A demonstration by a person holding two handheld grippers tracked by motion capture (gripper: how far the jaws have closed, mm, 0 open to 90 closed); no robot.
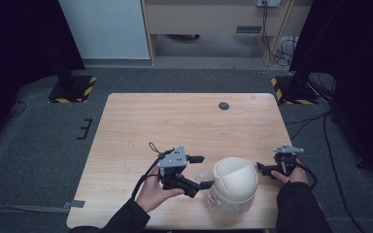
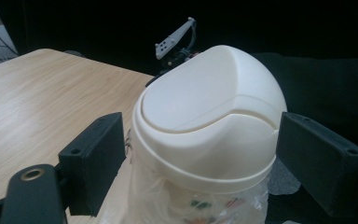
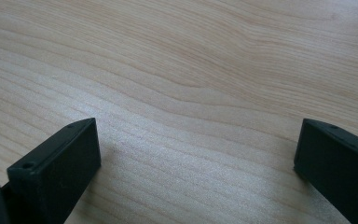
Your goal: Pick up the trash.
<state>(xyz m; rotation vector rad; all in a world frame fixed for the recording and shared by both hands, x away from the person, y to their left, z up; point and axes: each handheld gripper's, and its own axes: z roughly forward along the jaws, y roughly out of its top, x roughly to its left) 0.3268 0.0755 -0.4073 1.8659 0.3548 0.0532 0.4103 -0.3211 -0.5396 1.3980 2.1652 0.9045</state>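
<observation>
A small white bin [image 1: 233, 183] with a domed swing lid [image 2: 200, 100] stands near the table's [image 1: 175, 121] front edge, right of centre, with a clear plastic liner [image 2: 168, 205] bunched out under the lid's rim.

The left gripper [image 1: 200, 171] sits just left of the bin, pointing at it. Its 2 jaws are spread wide — in the left gripper view they flank the bin's top, 1 on each side. The left jaw is close against the rim, the right jaw just beside it; I cannot tell whether either one touches. Nothing is clamped.

The right gripper [image 1: 262, 168] is held by the right hand [image 1: 291, 175] just right of the bin, near the table's right edge, and points toward it. In the right gripper view its jaws stand wide apart over bare wood — nothing between them.
</observation>
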